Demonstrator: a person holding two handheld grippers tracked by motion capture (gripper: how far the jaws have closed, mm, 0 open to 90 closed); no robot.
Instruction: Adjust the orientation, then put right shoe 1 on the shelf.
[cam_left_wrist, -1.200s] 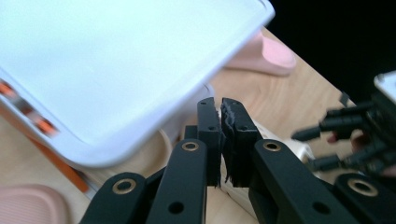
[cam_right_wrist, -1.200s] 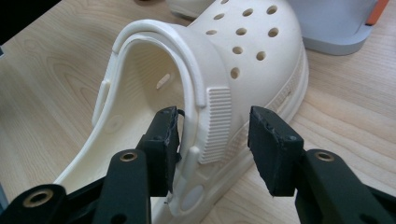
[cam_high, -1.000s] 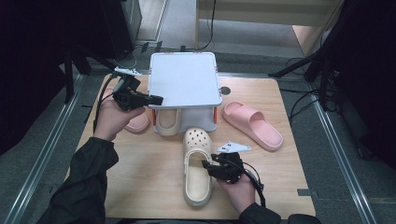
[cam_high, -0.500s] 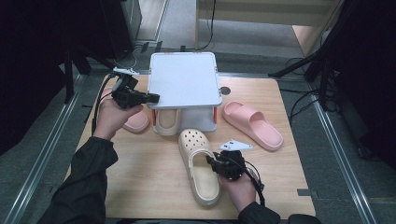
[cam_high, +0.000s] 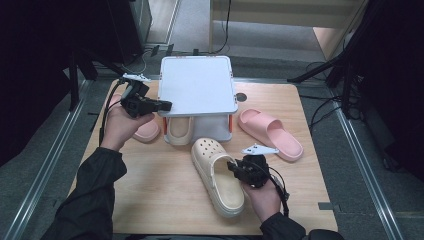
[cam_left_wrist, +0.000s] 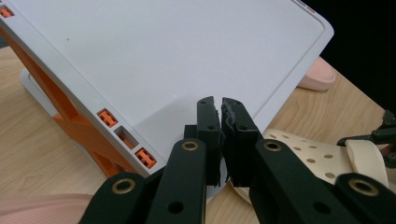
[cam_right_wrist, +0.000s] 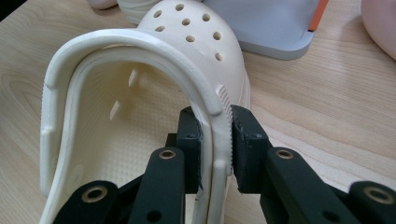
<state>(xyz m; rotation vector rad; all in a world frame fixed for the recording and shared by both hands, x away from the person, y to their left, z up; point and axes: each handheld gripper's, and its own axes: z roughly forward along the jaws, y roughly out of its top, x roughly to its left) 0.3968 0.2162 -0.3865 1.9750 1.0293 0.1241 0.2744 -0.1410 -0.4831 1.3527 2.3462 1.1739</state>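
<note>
- While my right gripper (cam_right_wrist: 215, 140) is closing on the side wall of the cream clog (cam_high: 218, 175), I am seeing its jaws come in on both faces of that wall (one pad inside the shoe, one outside), and they are pressing it now.
- I am holding the clog at lower centre of the high view, flat on the wooden table (cam_high: 150, 200), its toe pointing up the frame toward the white shoe rack (cam_high: 197, 90).
- My left gripper (cam_high: 165, 105) is hovering at the rack's left edge, jaws together on nothing, tips just over the white top.
- I am judging the grip as thin: the pads are biting only the rim, so the soft wall could be folding and the shoe swinging or slipping out when lifted.
- Under the rack a second cream clog (cam_high: 178, 131) is already sitting, with a pink slide (cam_high: 146, 131) at its left; a skewed entry could be knocking them, or the toe could be catching the rack's base.
- Another pink slide (cam_high: 270, 132) is lying right of the rack, well clear of my path.
</note>
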